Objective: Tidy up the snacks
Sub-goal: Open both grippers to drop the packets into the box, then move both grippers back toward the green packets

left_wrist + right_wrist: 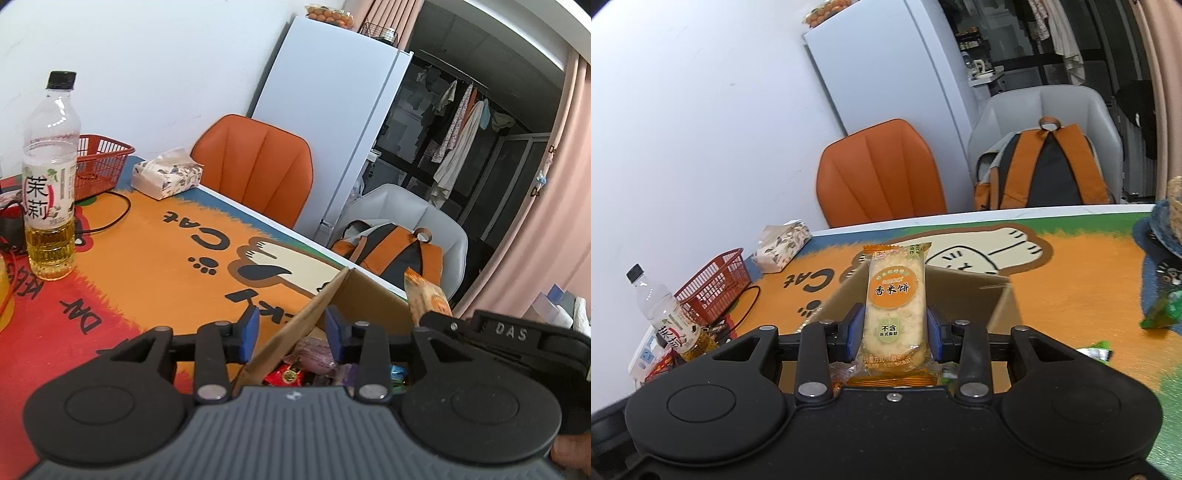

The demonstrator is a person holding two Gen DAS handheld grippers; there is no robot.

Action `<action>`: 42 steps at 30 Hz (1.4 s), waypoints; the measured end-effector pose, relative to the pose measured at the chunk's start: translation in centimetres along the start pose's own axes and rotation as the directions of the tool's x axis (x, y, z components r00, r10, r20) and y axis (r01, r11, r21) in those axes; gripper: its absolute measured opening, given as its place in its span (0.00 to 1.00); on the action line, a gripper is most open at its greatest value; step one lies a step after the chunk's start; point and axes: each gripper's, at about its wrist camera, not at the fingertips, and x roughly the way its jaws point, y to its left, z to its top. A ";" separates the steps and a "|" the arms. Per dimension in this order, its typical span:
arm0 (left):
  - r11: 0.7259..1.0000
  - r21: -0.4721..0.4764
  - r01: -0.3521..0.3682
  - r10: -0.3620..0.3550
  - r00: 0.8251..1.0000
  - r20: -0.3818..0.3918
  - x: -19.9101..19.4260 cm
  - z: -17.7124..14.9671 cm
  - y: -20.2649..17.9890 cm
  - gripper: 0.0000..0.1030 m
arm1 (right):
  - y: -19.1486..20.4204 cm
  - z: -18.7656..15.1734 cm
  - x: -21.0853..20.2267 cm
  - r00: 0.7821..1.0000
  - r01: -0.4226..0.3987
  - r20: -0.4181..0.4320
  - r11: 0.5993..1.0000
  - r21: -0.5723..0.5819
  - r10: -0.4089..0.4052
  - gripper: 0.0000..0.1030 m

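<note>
Now your right gripper [894,328] clamps an orange-wrapped rice cracker packet [894,306] over the brown cardboard box [975,295].
Your left gripper [291,332] is parted, its blue pads astride the box's flap [295,328]; nothing gripped.

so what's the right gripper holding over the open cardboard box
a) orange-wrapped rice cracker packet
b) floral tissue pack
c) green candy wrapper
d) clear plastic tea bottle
a: in the right wrist view the right gripper has its blue pads pressed on both sides of the orange-wrapped rice cracker packet, upright above the open cardboard box.
</note>
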 end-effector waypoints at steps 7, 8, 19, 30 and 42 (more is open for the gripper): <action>1.000 -0.011 -0.022 0.022 1.000 -0.006 -0.1 -0.2 0.9 0.47 | 0.3 -0.2 0.0 1.000 -0.019 0.008 1.000 0.003 0.019 0.57; 1.000 -0.010 -0.024 0.024 1.000 -0.007 -0.2 -0.3 0.9 0.48 | 0.1 -0.2 -0.2 1.000 -0.018 0.002 1.000 0.010 0.018 0.57; 1.000 -0.010 -0.020 0.020 1.000 -0.006 -0.8 -1.1 -0.4 0.77 | -1.8 -1.0 -3.0 1.000 -0.008 -0.004 1.000 0.011 0.008 0.76; 1.000 0.023 -0.010 0.010 1.000 -0.005 -1.3 -1.5 -2.9 0.87 | -4.3 -1.5 -6.0 1.000 0.008 -0.008 1.000 -0.001 -0.008 0.99; 0.999 0.033 0.039 -0.037 0.997 -0.060 -1.6 -2.3 -5.3 0.94 | -7.1 -2.3 -8.7 0.999 0.036 -0.016 0.999 0.021 -0.036 1.00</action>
